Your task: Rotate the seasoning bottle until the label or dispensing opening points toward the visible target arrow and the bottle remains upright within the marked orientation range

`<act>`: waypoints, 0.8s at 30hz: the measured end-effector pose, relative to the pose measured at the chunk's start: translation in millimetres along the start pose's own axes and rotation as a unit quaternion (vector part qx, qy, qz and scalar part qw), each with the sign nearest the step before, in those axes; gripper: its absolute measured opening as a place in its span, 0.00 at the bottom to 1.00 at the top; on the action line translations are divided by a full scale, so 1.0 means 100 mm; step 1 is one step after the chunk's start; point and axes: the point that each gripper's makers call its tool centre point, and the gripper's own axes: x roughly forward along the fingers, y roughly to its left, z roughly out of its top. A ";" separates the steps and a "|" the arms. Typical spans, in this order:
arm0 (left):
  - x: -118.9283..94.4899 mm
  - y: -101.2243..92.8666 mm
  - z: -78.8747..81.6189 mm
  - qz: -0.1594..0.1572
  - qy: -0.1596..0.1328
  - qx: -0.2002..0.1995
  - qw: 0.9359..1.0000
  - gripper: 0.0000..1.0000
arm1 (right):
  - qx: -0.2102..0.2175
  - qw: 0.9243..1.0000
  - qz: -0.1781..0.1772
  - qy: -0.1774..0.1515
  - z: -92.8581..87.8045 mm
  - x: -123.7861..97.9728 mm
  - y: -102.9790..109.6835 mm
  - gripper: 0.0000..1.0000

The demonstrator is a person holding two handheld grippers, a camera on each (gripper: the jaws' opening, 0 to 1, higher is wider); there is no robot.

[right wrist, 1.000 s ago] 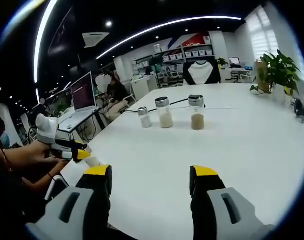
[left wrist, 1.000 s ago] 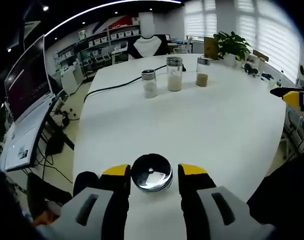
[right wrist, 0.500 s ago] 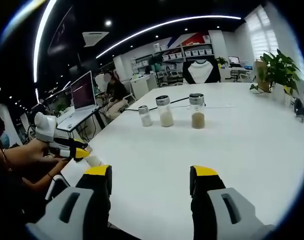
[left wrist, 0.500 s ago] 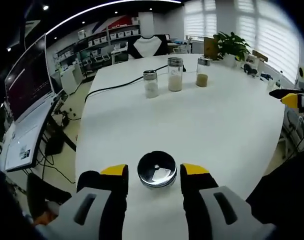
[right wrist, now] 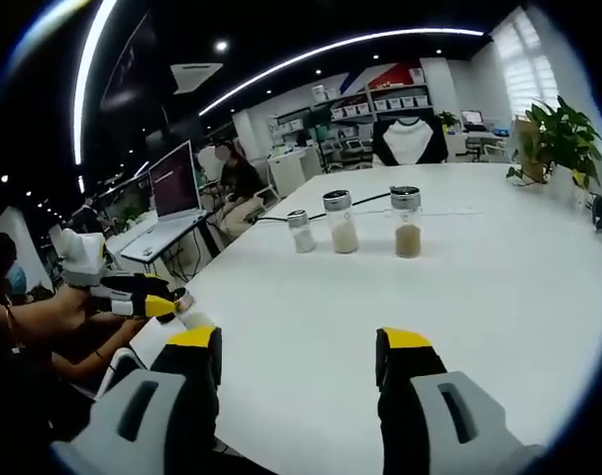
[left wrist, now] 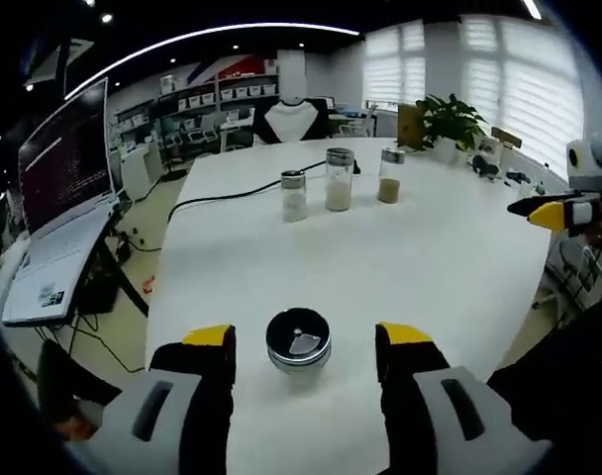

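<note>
On the white table [left wrist: 450,257], close to its near edge, your seasoning bottle [left wrist: 298,341] stands upright. You look down on its shiny lid, which has a small pie-shaped opening. Your left gripper [left wrist: 306,346] has its jaws spread wide, one on each side of the bottle, and they do not touch it. Your right gripper [right wrist: 301,356] is spread wide too, with nothing between its jaws. It hangs over a bare part of the table, well apart from the bottle.

Three more jars [left wrist: 338,180] stand in a row far across the table, with a black cable [left wrist: 237,191] running behind them. A plant [left wrist: 448,117] sits near the windows.

You look to be at the grab step, or between turns. I cannot see a target arrow, so I cannot tell how far the bottle has to go. Next, bring the left jaws in evenly on the bottle's sides. Then turn it gently and keep it straight up so it does not tip.
</note>
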 end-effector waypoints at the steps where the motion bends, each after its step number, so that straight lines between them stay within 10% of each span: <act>1: 0.00 -0.04 0.00 -0.009 -0.003 -0.018 1.000 0.74 | -0.001 1.000 0.002 0.001 0.00 0.01 0.01 0.62; 10: -0.10 -0.11 0.09 -0.021 -0.018 -0.034 0.999 0.97 | -0.023 1.000 0.008 0.019 0.05 0.05 0.03 0.63; 24: -0.20 -0.10 0.16 -0.015 -0.024 -0.019 0.999 0.89 | -0.117 0.990 0.069 0.041 0.44 0.23 0.13 0.63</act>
